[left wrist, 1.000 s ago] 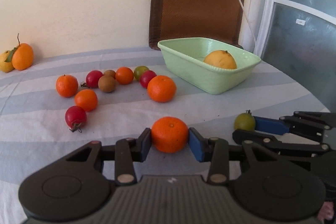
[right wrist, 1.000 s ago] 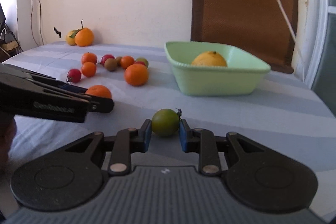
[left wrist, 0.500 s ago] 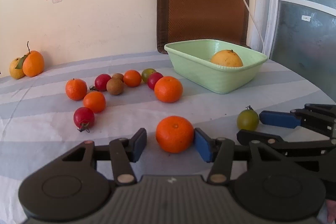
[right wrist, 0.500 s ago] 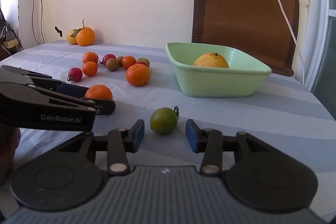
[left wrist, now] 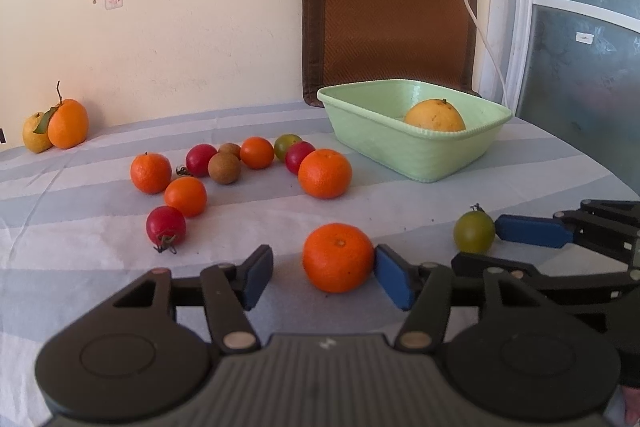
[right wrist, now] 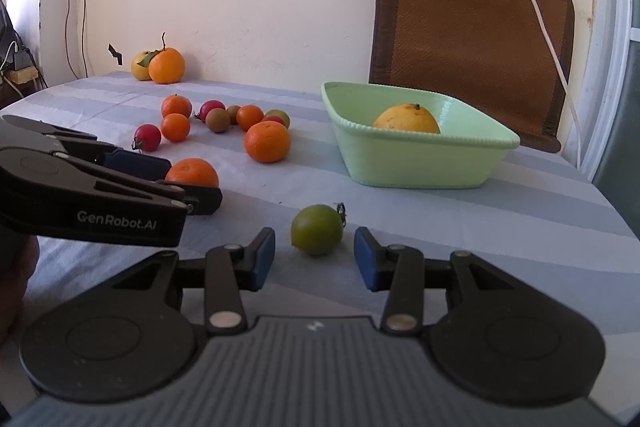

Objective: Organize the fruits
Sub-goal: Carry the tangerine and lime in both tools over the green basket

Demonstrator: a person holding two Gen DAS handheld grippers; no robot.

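Note:
A small orange rests on the striped tablecloth between the jaws of my left gripper, which are opening; the right pad sits against its side and the left pad stands clear. My right gripper is open around a green tomato, with a gap on both sides. Farther back stands a pale green bowl holding one yellow-orange citrus fruit. Left of the bowl lies a cluster of several oranges, red tomatoes and brown fruits.
An orange with a stem and a yellow fruit sit against the wall at the far left. A brown chair back with a white cable stands behind the bowl. The table's rounded edge curves away on the right.
Both grippers have opened: the left let go of the small orange, the right let go of the green tomato. Both fruits stay on the cloth, and neither hand has shifted.

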